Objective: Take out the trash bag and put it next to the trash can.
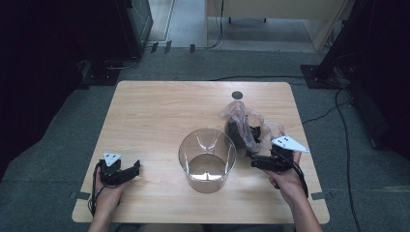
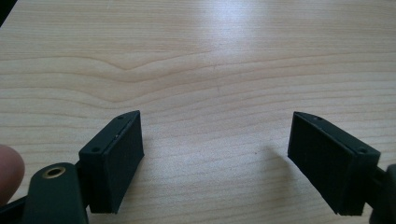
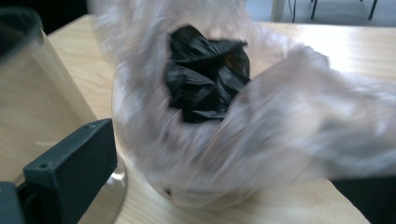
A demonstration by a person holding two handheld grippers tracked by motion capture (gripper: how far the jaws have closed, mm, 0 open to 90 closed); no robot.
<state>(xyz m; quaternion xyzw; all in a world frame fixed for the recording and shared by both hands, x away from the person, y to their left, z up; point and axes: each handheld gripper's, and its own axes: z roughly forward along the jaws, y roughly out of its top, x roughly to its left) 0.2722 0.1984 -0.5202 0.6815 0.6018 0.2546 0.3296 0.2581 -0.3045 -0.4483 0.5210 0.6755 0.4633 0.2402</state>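
The right claw (image 1: pixel 255 155) sits at about four o'clock on the desk (image 1: pixel 159 111), held in the person's right hand (image 1: pixel 286 180), its jaws apart and pushed up against a crumpled clear plastic bag (image 1: pixel 244 123). In the right gripper view the bag (image 3: pixel 243 121) fills the gap between the jaws, with a wad of something black (image 3: pixel 205 74) bunched inside it; whether the jaws actually pinch the plastic I cannot tell. The bag lies at roughly three o'clock from the desk's middle, just beside a clear round container (image 1: pixel 207 159) that stands upright toward six o'clock. The left claw (image 1: pixel 129 170) rests low at about eight o'clock in the left hand (image 1: pixel 107 193), well apart from the container, jaws wide apart over bare wood (image 2: pixel 210 70) and holding nothing. A small dark disc (image 1: pixel 237 94) lies near the desk's far edge, at about one o'clock.
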